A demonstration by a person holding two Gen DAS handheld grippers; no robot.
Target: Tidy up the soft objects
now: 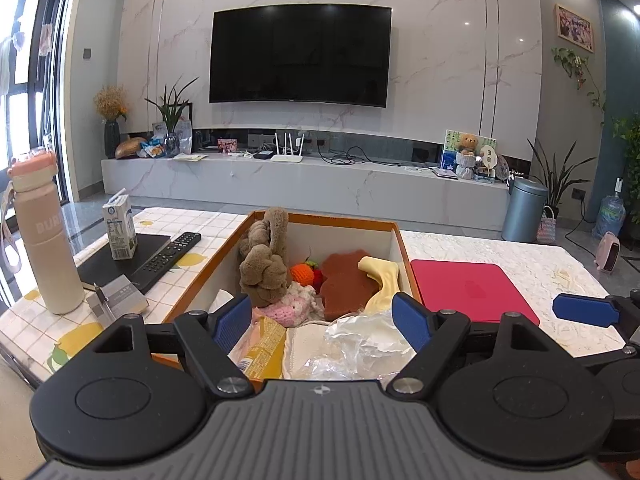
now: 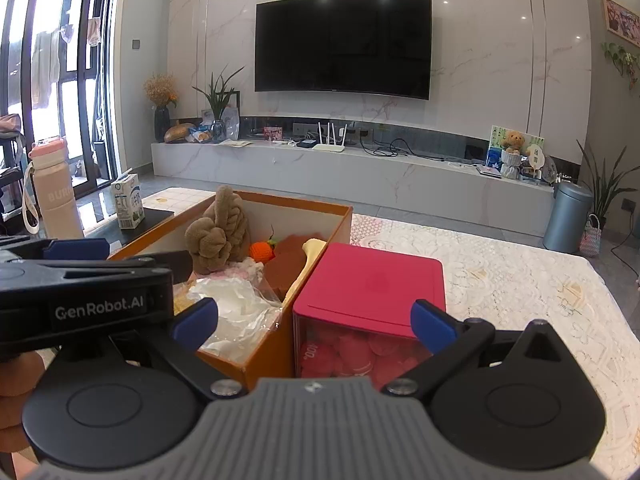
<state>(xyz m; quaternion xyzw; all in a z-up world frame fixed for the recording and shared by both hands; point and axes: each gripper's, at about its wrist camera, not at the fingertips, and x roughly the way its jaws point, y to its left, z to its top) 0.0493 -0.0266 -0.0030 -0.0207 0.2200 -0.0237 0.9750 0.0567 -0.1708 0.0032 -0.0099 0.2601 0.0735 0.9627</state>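
An orange-rimmed box (image 1: 320,222) on the table holds a brown knotted plush (image 1: 264,268), an orange knitted fruit (image 1: 303,272), a brown soft slab (image 1: 344,284), a cream bone (image 1: 382,280), pink crochet (image 1: 294,304), a yellow packet (image 1: 262,348) and crumpled plastic wrap (image 1: 360,340). My left gripper (image 1: 322,322) hangs open over the box's near end, nothing between its fingers. My right gripper (image 2: 316,324) is open too, straddling the box's near right corner (image 2: 264,360) and a red-lidded container (image 2: 376,284). In the right wrist view the plush (image 2: 218,236) leans on the left wall.
Left of the box stand a pink-capped bottle (image 1: 44,240), a milk carton (image 1: 120,232), a remote (image 1: 168,258) on a black notebook, and a small grey book (image 1: 120,300). A white lace cloth (image 2: 520,280) covers the table to the right.
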